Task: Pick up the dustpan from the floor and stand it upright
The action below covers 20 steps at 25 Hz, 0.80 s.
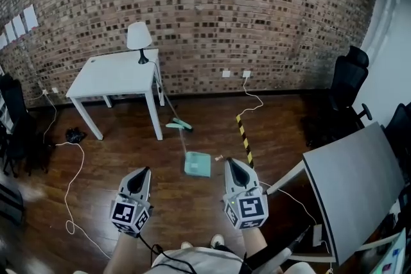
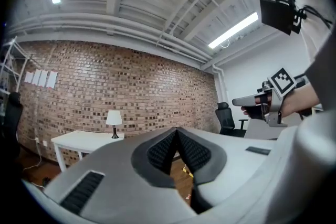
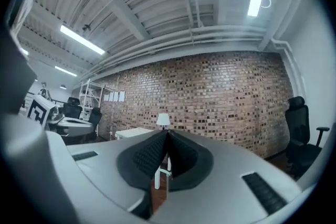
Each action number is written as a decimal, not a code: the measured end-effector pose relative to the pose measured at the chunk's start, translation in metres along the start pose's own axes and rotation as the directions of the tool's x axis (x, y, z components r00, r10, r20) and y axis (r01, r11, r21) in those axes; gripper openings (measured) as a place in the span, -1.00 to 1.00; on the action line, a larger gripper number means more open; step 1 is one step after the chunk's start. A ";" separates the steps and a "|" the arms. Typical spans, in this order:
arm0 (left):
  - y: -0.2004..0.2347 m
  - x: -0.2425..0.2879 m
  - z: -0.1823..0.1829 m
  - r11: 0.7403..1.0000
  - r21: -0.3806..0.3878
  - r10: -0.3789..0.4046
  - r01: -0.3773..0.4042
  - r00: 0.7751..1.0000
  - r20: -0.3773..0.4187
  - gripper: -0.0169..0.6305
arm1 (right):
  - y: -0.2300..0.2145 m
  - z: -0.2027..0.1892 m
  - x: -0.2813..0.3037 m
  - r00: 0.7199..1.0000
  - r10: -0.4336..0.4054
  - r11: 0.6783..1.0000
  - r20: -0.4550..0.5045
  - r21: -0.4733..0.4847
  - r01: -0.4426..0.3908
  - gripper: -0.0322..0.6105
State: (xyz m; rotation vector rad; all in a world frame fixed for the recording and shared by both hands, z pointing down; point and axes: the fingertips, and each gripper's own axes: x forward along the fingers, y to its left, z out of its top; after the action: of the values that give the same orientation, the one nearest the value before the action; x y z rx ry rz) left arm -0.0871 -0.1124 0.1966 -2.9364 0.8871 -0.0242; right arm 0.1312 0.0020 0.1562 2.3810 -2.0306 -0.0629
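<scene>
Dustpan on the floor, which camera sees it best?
The head view: the whole teal dustpan lies flat on the floor. The left and right gripper views look over their own jaws at the brick wall; neither shows it.

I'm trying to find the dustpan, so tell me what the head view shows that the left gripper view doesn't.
Only the head view: the dustpan lying on the wooden floor, with a teal brush beyond it.
Only the left gripper view: the ceiling with its lit tube light, and a close look at the left gripper, jaws together with nothing between them.
Both: the white table with its lamp, the brick wall, a black office chair and the right gripper.
</scene>
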 end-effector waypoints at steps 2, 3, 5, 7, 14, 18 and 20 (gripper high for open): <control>0.009 -0.011 -0.003 1.000 -0.001 0.015 -0.015 1.000 -0.009 -0.94 | 0.006 0.000 -0.010 1.000 -0.007 0.999 -0.011 -0.041 0.006 -0.95; 0.014 -0.015 -0.003 1.000 -0.002 0.019 -0.019 1.000 -0.006 -0.94 | 0.008 0.002 -0.013 1.000 -0.014 0.999 -0.003 -0.048 0.014 -0.95; 0.023 -0.024 -0.002 1.000 0.011 0.024 -0.024 1.000 -0.001 -0.94 | 0.014 0.003 -0.019 1.000 -0.024 0.999 0.011 -0.044 0.024 -0.95; 0.022 -0.036 -0.003 1.000 0.012 0.027 -0.027 1.000 -0.001 -0.94 | 0.021 0.004 -0.031 1.000 -0.023 0.999 0.012 -0.038 0.023 -0.95; -0.041 -0.082 -0.001 0.998 0.054 -0.013 0.014 1.000 -0.016 -0.94 | 0.032 0.006 -0.098 1.000 0.006 1.000 -0.009 -0.028 -0.006 -0.95; -0.092 -0.113 -0.007 0.997 0.065 -0.038 0.039 0.999 -0.023 -0.94 | 0.027 0.001 -0.146 1.000 0.004 1.000 -0.018 -0.009 -0.004 -0.95; -0.123 -0.133 -0.009 0.997 0.064 -0.048 0.050 0.998 -0.030 -0.94 | 0.026 -0.001 -0.179 1.000 0.018 1.000 -0.011 -0.009 -0.018 -0.95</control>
State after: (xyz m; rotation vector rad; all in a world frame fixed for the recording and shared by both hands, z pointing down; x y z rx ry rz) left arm -0.1305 0.0628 0.2161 -2.9037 0.8016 -0.0955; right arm 0.0776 0.1741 0.1618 2.3521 -2.0426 -0.0578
